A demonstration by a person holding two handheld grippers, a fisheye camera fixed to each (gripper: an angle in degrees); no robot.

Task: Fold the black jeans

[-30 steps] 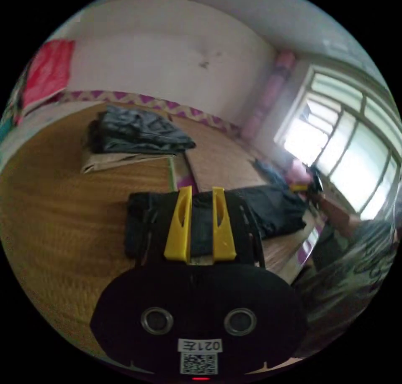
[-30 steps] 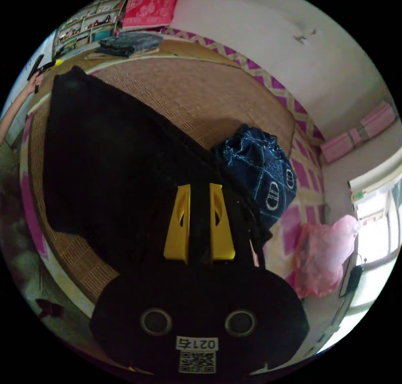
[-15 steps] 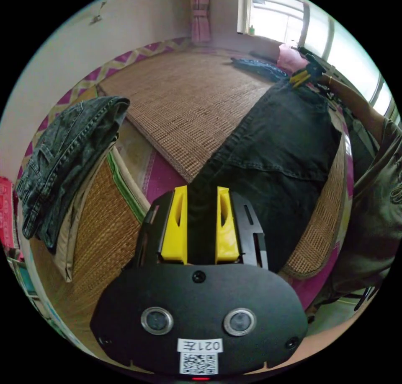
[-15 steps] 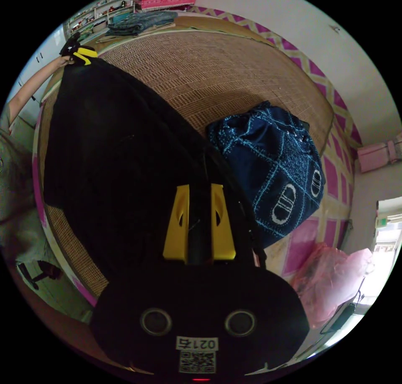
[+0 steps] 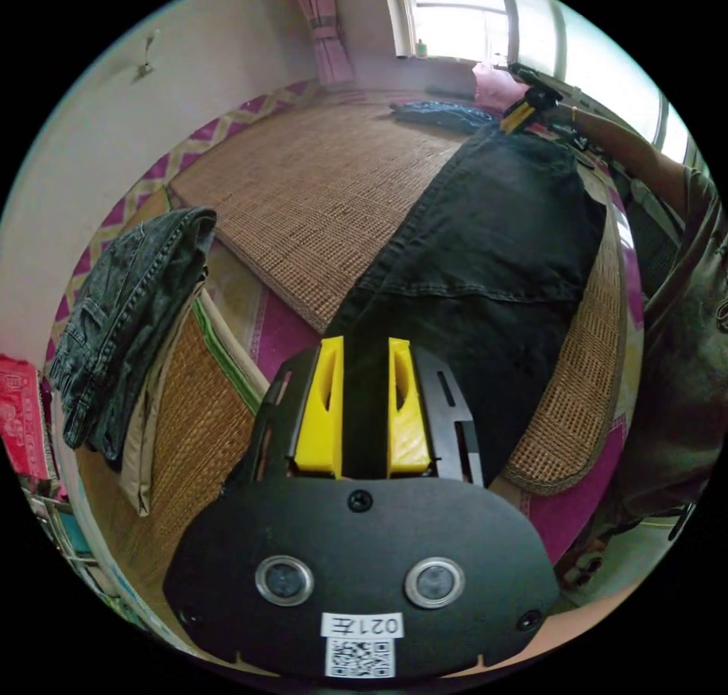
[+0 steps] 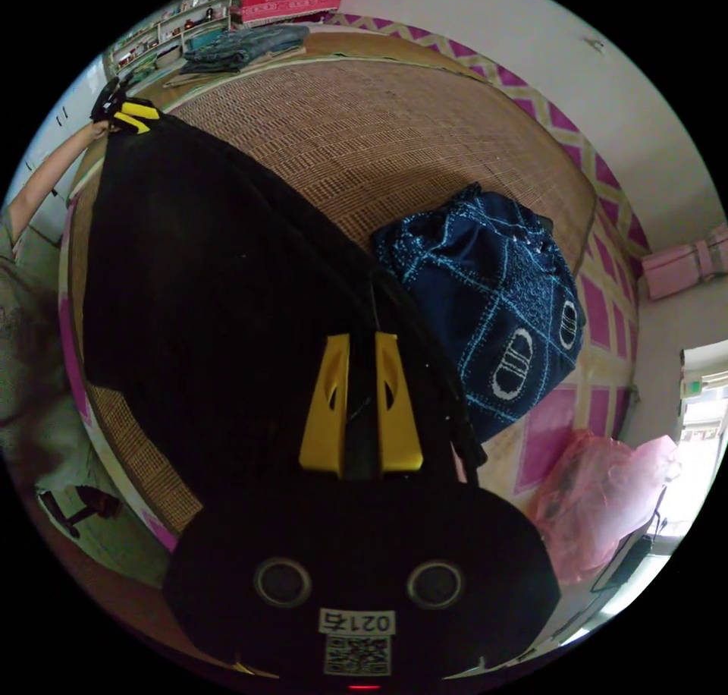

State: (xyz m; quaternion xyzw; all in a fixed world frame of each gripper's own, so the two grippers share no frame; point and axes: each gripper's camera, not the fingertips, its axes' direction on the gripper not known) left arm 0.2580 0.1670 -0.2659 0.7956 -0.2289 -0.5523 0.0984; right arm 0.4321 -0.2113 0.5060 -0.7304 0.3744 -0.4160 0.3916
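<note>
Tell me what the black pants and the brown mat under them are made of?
The black jeans look like denim: matte, heavy cloth with stitched seams. The brown mat looks woven from straw or rattan, going by its checked weave, though I can't tell which. Both the left gripper and right gripper pinch the jeans.

Black denim jeans (image 5: 485,270), stretched flat along woven straw mat, right half of frame, seam across middle

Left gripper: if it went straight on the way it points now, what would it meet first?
The black jeans that the left gripper already grips stretch straight ahead over the woven mat; further along that line is probably the right gripper, though depth is unclear.
</note>
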